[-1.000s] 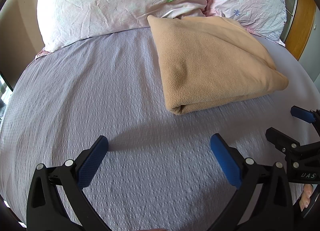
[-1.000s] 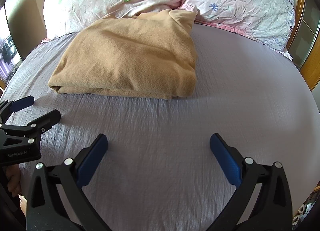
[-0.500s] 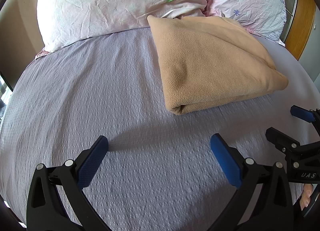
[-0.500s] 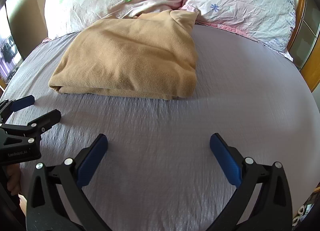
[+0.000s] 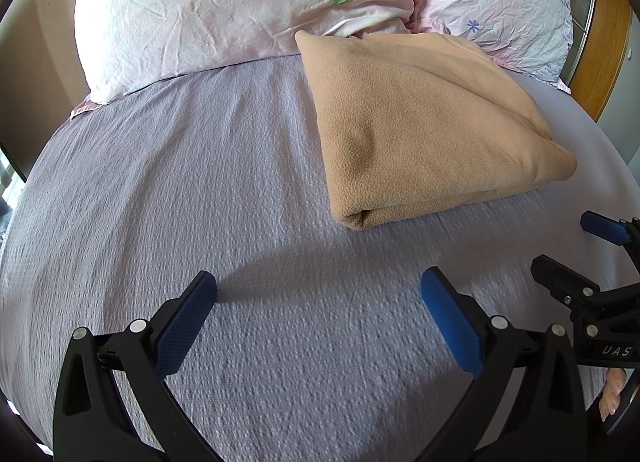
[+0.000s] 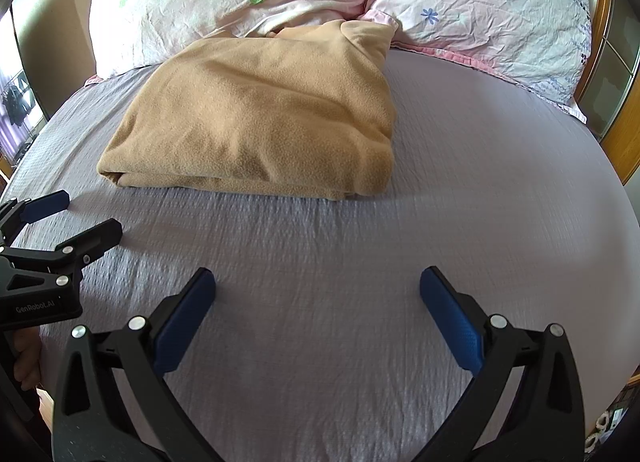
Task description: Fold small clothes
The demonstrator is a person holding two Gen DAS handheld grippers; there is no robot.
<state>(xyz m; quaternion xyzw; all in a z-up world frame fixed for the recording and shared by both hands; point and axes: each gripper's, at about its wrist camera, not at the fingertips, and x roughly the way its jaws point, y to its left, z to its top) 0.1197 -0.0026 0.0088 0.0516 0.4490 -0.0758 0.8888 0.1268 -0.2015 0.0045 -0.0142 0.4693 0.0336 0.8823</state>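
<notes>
A tan fleece garment [image 5: 420, 129] lies folded in a thick rectangle on the grey bed sheet [image 5: 200, 201], its far end against the pillows. It also shows in the right wrist view [image 6: 260, 121]. My left gripper [image 5: 318, 290] is open and empty, hovering over bare sheet in front of and left of the garment. My right gripper [image 6: 316, 286] is open and empty over bare sheet in front of the garment. Each gripper shows at the edge of the other's view: the right gripper [image 5: 568, 246] and the left gripper [image 6: 76, 217], both with jaws apart.
Two floral pink pillows [image 5: 240, 9] [image 6: 480, 9] lie along the head of the bed behind the garment. A wooden frame [image 5: 600, 41] stands at the right. The sheet [image 6: 480, 201] stretches bare to the right of the garment.
</notes>
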